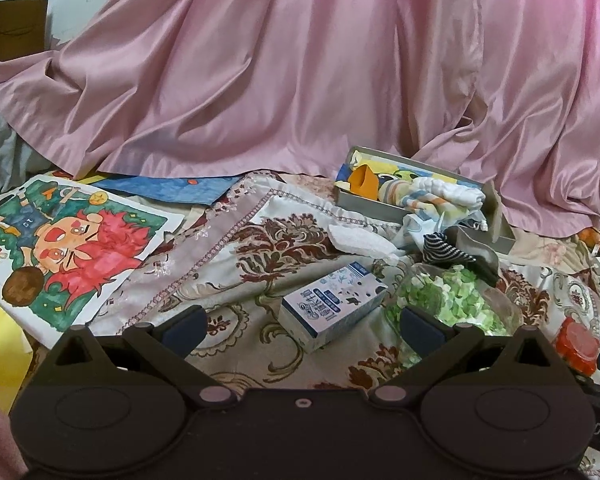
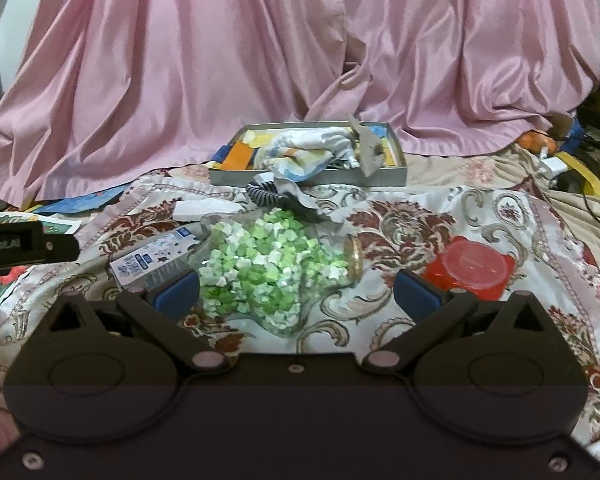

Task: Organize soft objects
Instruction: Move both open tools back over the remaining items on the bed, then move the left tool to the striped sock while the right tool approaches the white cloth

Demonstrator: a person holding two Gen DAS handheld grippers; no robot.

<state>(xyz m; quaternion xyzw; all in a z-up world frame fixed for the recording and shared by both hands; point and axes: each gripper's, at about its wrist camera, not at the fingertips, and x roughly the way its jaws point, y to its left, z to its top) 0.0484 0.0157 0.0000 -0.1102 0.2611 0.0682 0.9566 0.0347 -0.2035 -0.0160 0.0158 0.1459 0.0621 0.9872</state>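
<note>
A grey tray [image 2: 308, 178] at the back of a patterned bedspread [image 2: 420, 216] already holds a pastel striped cloth [image 2: 300, 152]. A dark striped sock [image 2: 266, 194] and a white cloth [image 1: 356, 240] lie outside it, just in front, so the sorting looks partly done. The left tool [image 1: 302, 320] and right tool [image 2: 296, 284] both hover wide apart, holding nothing. A jar of green paper stars [image 2: 268, 268] lies nearest the right tool.
</note>
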